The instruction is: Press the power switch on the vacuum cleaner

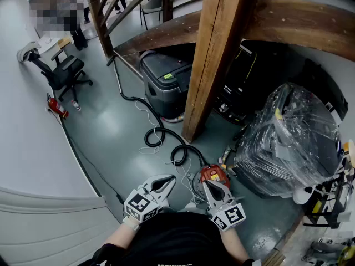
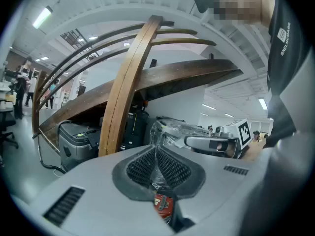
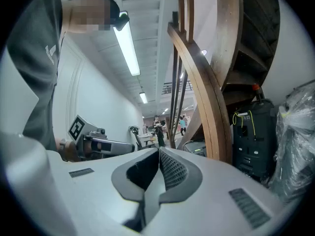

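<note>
I can't read a single word or number cleanly. The cube [image 1: 141, 205] on my left tool [image 1: 169, 177] and the cube [image 1: 230, 215] on my right tool [image 1: 209, 183] carry only black-and-white square markers. Ahead of the left tool, the grey vacuum cleaner [image 1: 166, 79] bears a small green label [image 1: 168, 76], too small to read. White print on the person's shirt [image 2: 283, 33] is too blurred to spell out.

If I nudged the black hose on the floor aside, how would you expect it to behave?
The black hose lies in loose loops, so it probably flexes rather than shifting whole. Its near end seems to meet the red unit, so a push might tug that too.
</note>
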Demonstrator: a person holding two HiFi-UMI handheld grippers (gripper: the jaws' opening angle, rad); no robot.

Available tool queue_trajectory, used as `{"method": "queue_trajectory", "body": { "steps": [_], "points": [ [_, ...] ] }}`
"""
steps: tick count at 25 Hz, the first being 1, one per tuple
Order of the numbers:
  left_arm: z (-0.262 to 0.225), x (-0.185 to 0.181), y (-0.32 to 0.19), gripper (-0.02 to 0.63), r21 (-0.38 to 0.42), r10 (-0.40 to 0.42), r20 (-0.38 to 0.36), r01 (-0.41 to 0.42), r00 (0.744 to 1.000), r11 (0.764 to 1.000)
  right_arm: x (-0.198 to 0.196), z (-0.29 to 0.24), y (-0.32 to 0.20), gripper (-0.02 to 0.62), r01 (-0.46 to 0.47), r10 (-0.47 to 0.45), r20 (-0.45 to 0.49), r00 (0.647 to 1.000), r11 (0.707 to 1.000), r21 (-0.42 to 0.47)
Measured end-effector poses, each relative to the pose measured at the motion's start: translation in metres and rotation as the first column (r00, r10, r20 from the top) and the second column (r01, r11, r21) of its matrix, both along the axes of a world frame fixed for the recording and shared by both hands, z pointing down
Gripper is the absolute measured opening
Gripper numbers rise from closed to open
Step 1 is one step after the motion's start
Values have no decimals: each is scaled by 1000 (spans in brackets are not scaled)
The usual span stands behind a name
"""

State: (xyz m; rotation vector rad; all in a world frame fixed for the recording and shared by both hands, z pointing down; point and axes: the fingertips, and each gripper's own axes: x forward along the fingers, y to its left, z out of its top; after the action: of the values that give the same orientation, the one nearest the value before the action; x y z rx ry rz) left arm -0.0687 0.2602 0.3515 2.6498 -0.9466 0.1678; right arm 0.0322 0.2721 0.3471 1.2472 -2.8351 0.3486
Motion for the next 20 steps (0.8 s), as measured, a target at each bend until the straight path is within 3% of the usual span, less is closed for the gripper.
{"method": "queue_trajectory", "body": {
  "steps": [9,20],
  "points": [
    [0,28,-12,15,3,13,10,-13,1000,1000,22,9,-10,25,5,-5,-8,1000,1000,-13],
    [14,79,-29,14,-22,38,49,-37,998,999,77,22,-19,25,-25,26,53,998,999,-36]
  ]
}}
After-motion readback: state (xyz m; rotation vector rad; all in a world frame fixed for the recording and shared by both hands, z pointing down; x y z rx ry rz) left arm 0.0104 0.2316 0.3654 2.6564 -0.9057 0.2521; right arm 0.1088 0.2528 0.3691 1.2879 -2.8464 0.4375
